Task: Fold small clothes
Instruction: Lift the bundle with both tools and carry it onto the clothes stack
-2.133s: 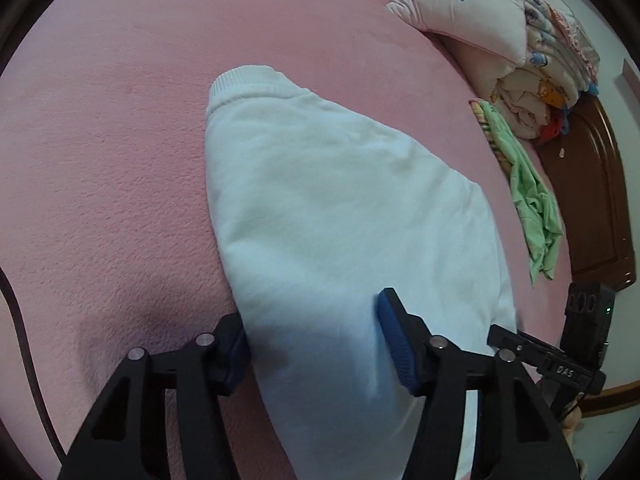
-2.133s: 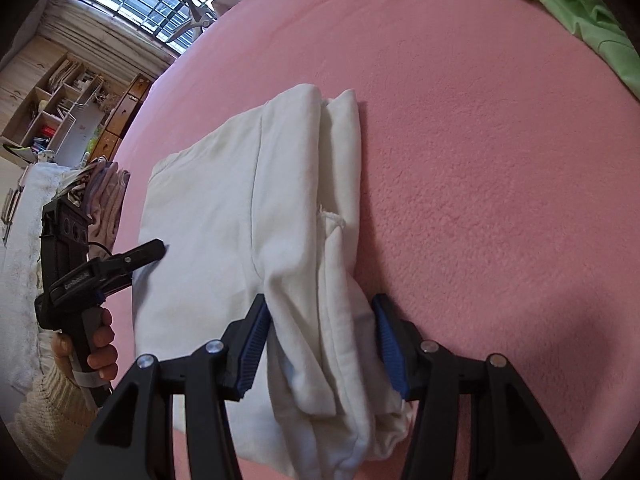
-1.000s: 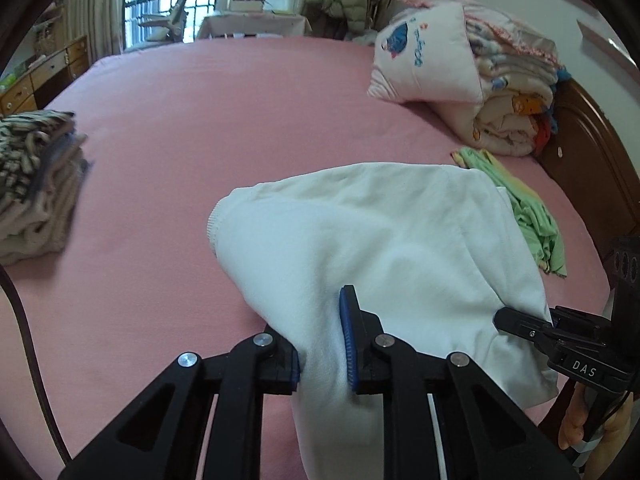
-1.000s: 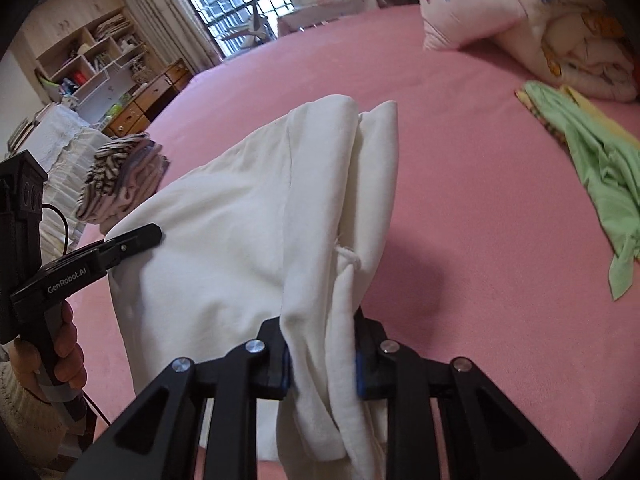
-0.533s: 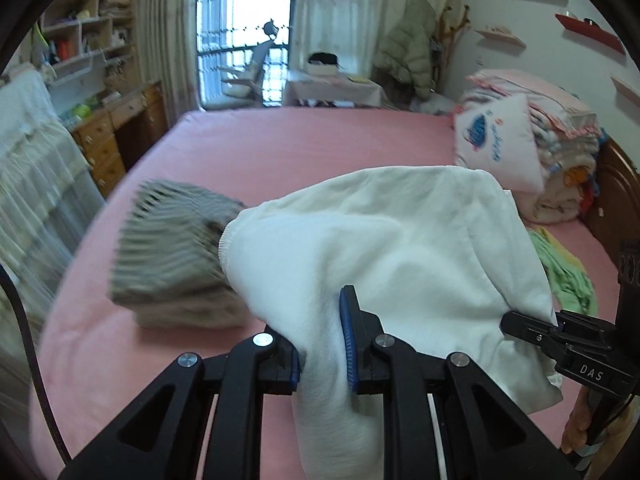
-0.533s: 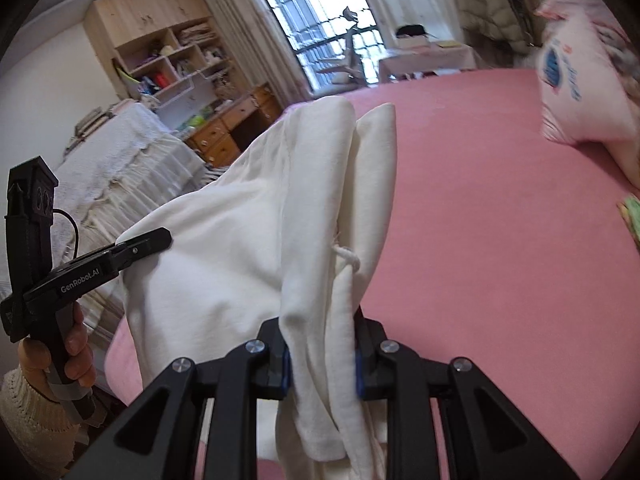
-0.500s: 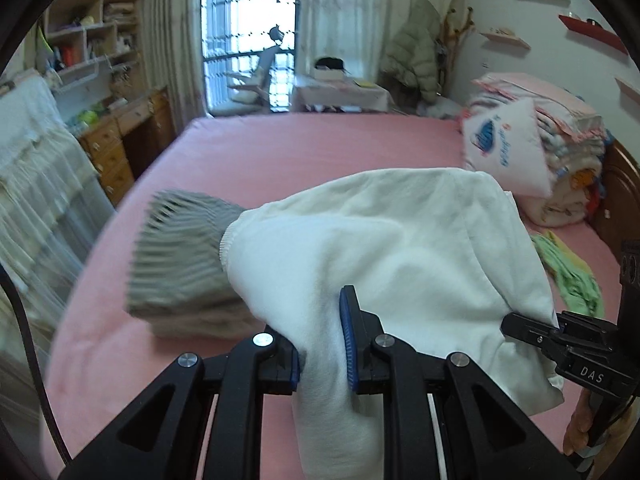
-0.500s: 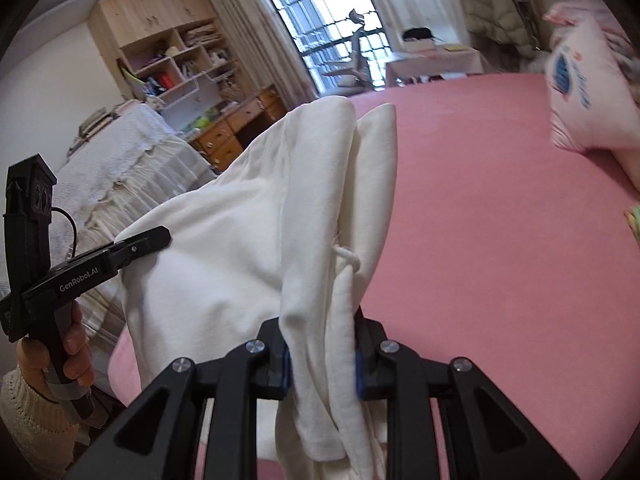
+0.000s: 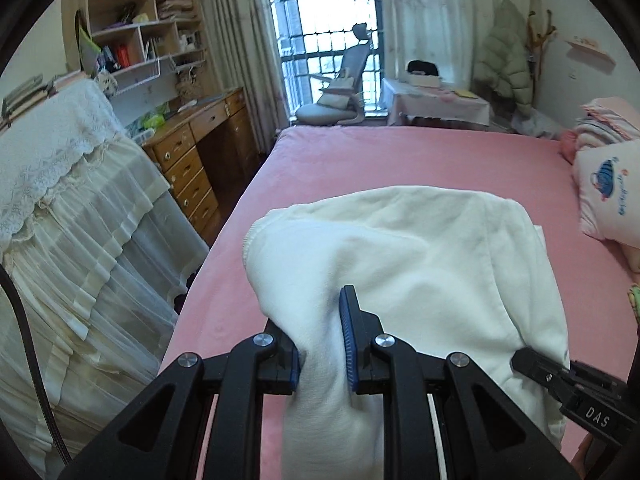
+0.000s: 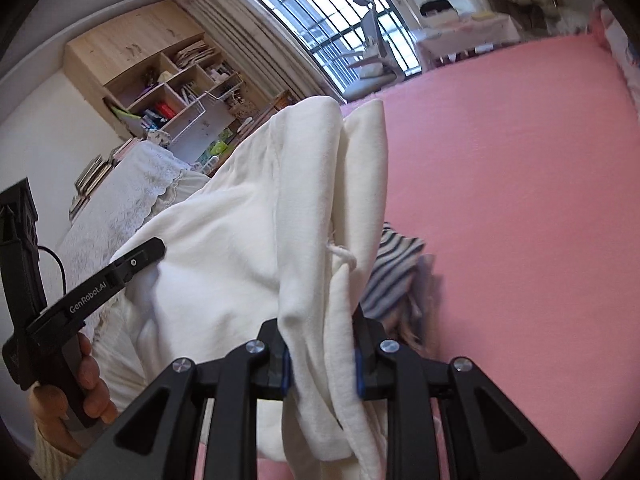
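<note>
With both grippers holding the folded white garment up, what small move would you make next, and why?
Probably lower the white garment onto the striped pile showing just beneath it: the left gripper and right gripper are clamped on it, above the pink bed.

two tongs [image 9: 324,350], one white garment [image 9: 420,264], one striped pile [image 10: 394,276], one pillow [image 9: 610,188]

Both wrist views sit close behind their jaws, angled down over the pink bed [image 9: 400,152] toward the window [image 10: 340,8]; they share the white garment [image 9: 420,264].
</note>
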### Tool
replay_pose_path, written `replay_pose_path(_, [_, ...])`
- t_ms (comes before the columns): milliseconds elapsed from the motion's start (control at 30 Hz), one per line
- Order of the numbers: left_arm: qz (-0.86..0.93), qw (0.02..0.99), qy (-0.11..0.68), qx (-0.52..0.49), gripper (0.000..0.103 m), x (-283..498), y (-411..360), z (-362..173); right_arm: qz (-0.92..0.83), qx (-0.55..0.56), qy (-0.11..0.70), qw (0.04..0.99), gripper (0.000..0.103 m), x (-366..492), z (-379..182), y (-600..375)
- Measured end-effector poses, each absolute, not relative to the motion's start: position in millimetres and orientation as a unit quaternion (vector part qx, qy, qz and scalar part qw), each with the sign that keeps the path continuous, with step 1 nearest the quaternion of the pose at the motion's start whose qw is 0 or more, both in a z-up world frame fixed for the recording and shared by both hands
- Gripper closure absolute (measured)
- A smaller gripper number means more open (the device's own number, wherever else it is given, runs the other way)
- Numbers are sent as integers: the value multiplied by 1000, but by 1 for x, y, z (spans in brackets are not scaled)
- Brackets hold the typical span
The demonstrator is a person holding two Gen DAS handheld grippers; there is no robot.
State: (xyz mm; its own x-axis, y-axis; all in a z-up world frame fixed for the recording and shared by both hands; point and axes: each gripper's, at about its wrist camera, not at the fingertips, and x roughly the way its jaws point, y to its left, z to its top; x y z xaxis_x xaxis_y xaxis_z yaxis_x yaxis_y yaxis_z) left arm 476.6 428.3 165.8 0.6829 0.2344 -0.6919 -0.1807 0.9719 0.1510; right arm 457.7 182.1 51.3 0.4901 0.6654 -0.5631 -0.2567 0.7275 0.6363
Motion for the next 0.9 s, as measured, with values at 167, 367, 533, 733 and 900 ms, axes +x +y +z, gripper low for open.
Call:
replay_pose_path(167, [117,901,417,15,88,526,446,93,259,256,448,817,81,490,4,209])
replay_pose_path(367, [125,894,431,16,87,543,438,26,235,272,467,808,81,495,-35,204])
replay_pose_path(533, [133,892,432,7,85,544,428,18,238,280,479,797,81,499,-33,197])
replay_pose_path(733, [125,895,427,20,79,539,420,27,224,272,480,804,81,495,-22,194])
replay_pose_path(900, [142,877,456,45,61,534,423,14,222,267,509,787,71,494,-30,190])
